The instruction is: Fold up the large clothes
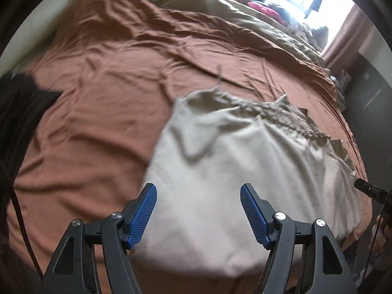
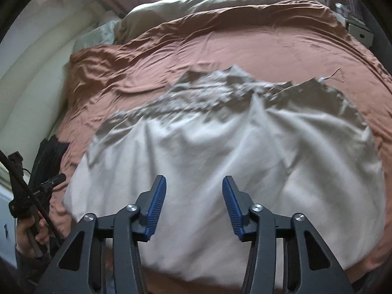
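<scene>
Both jaws stand apart and empty: your left gripper and right gripper hang clear above the pale garment, apparently ready for the next fold.

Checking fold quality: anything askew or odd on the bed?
The pale garment lies on the rust sheet rumpled, with a bunched, jagged far edge and a loose string trailing off it. Both grippers are open, clear of the cloth.
</scene>
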`<state>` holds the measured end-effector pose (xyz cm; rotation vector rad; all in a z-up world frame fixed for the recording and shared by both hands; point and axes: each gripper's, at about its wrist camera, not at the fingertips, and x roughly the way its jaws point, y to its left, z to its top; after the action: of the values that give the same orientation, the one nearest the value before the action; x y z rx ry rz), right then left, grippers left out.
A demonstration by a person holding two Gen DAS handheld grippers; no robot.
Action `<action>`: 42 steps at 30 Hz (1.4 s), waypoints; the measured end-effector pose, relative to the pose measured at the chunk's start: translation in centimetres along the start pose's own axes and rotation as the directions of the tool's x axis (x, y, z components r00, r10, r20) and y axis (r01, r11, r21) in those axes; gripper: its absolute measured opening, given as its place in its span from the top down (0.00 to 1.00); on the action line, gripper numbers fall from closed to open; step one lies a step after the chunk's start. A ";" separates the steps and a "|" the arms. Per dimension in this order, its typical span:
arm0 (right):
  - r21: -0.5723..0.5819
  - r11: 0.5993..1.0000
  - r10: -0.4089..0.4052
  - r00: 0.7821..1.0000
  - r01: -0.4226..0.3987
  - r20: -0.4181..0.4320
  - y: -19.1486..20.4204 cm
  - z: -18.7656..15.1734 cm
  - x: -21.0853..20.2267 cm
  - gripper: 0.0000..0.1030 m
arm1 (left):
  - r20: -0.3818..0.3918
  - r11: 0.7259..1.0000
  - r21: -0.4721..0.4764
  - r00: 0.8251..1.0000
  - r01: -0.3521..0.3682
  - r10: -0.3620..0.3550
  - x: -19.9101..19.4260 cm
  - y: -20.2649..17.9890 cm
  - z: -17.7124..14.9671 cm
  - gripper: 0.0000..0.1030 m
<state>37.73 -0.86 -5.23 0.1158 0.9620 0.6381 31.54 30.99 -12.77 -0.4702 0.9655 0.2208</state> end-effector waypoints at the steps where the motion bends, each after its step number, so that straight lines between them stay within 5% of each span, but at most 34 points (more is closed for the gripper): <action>1: -0.010 1.000 0.003 1.000 -0.003 -0.008 0.5 -0.6 0.2 0.58 | -0.003 1.000 -0.024 1.000 0.002 -0.003 -0.2 0.9 -0.7 0.30; 10: -0.031 0.999 0.003 0.996 -0.005 -0.089 2.4 -3.2 2.2 0.64 | -0.053 0.968 -0.213 0.988 0.131 -0.146 0.4 6.1 -6.0 0.30; 26: 0.010 0.999 -0.042 0.984 0.045 -0.174 2.1 -7.0 6.1 0.90 | -0.042 0.868 -0.401 0.941 0.293 -0.337 3.9 6.5 -6.8 0.28; 30: 0.038 0.997 -0.059 0.985 0.066 -0.161 1.5 -5.3 7.2 0.93 | -0.041 0.882 -0.397 0.955 0.255 -0.295 3.4 6.5 -7.0 0.46; 33: 0.069 0.993 -0.085 0.985 0.096 -0.148 0.9 -3.5 8.7 0.96 | -0.021 0.864 -0.428 0.953 0.264 -0.301 3.3 7.0 -7.2 0.58; 42: 0.102 0.984 -0.137 0.984 0.149 -0.117 0.2 2.5 13.1 0.96 | 0.015 0.837 -0.469 0.950 0.283 -0.313 2.8 7.3 -7.4 0.68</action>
<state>44.92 7.03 -13.18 0.1090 1.1014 0.4626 24.82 33.72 -20.73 -1.0715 0.8822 0.1537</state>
